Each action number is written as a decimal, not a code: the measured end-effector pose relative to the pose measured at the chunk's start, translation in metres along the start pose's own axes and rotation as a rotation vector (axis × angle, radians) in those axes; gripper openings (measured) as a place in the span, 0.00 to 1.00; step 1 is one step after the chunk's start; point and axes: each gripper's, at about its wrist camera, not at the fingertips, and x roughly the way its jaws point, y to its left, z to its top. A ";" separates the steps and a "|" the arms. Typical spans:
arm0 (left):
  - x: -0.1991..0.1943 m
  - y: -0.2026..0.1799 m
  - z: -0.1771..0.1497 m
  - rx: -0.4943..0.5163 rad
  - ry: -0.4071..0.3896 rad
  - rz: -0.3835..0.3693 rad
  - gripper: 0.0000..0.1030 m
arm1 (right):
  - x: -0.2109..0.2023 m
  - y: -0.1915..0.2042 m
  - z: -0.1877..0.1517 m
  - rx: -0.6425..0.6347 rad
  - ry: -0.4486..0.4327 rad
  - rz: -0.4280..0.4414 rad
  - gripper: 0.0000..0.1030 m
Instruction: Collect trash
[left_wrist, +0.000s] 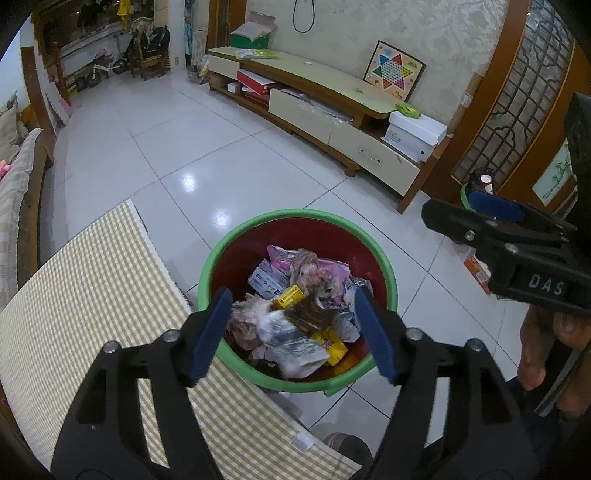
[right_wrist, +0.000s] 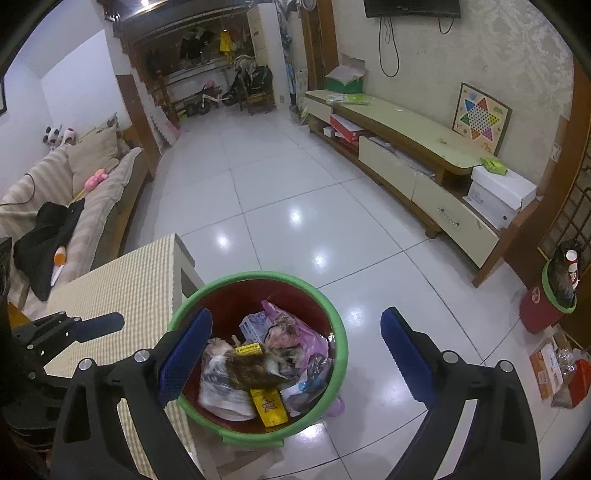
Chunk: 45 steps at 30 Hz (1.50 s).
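While both tools hang above the tiled floor (right_wrist: 295, 192), a sofa (right_wrist: 55, 192) with striped covers lines the far left wall, a black garment (right_wrist: 44, 240) and a pink toy (right_wrist: 95, 180) lying on it. Just beside the sofa stands the counter (left_wrist: 92, 295), covered in a yellow checked cloth. The left hand-held gripper (left_wrist: 293, 317) is spread wide and holds nothing; its blue pads (left_wrist: 208, 336) frame the bin from above. That bin (left_wrist: 295, 218), red inside with a green rim, stands on the floor touching or nearly touching the counter's corner. The trash (left_wrist: 295, 317) is already in it: crumpled white paper, a pink plastic bag (right_wrist: 310, 336), a brown wrapper (right_wrist: 251, 369) and yellow packets (right_wrist: 267, 402) heaped near the bottom. The right hand-held gripper (right_wrist: 295, 354) is also spread wide with nothing between its pads, its left pad over the bin's rim and its right pad over bare floor. In the left wrist view it shows from the side at the right edge, gripped by the person's hand (left_wrist: 546, 350). Further right a long low TV cabinet (right_wrist: 406, 147) runs along the wall, with a star-shaped board game (right_wrist: 480, 118) leaning on top and a white box (right_wrist: 498, 192) at its end. At the far right a second green-rimmed bin (right_wrist: 550, 299) stands stuffed, with cartons (right_wrist: 554, 369) on the floor near it.
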 end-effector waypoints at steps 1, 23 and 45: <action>-0.002 0.002 -0.001 -0.003 -0.004 0.004 0.74 | 0.001 0.001 0.000 -0.001 0.002 0.001 0.87; -0.100 0.111 -0.078 -0.213 -0.094 0.222 0.95 | -0.011 0.110 -0.008 -0.157 -0.048 0.128 0.87; -0.190 0.186 -0.169 -0.395 -0.247 0.435 0.95 | -0.025 0.252 -0.091 -0.285 -0.102 0.170 0.93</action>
